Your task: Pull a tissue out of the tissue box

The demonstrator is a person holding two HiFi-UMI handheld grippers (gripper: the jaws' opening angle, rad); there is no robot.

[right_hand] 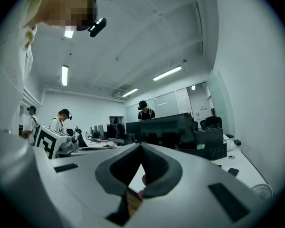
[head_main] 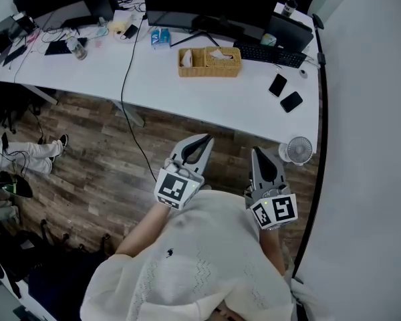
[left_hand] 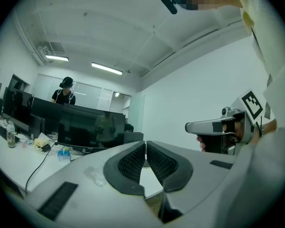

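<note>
Head view looks down on a person in a cream knitted top [head_main: 187,259] who stands on a brown wooden floor [head_main: 100,172] and holds both tools close to the chest. The left gripper [head_main: 202,142] points toward a long white desk [head_main: 187,95]. Its two jaws are pressed together at the tips with nothing between them, and the left gripper view shows the dark ribbed pads [left_hand: 130,163] meeting. The right gripper [head_main: 257,152] is just beside it. Its jaws also meet at the tips and hold nothing, as the right gripper view shows. The tan woven tissue box [head_main: 222,64] sits far up on the desk, well apart from both grippers, with a white tissue [head_main: 220,54] poking out of its top. It touches a tan woven open basket [head_main: 190,67] on its left. Near it is a black keyboard [head_main: 271,54]. A black phone [head_main: 277,84] and a second black phone [head_main: 291,101] lie near the desk's right end. A small round white fan [head_main: 299,150] is by the desk's near corner. A thin black cable [head_main: 127,79] runs off the desk to the floor.
</note>
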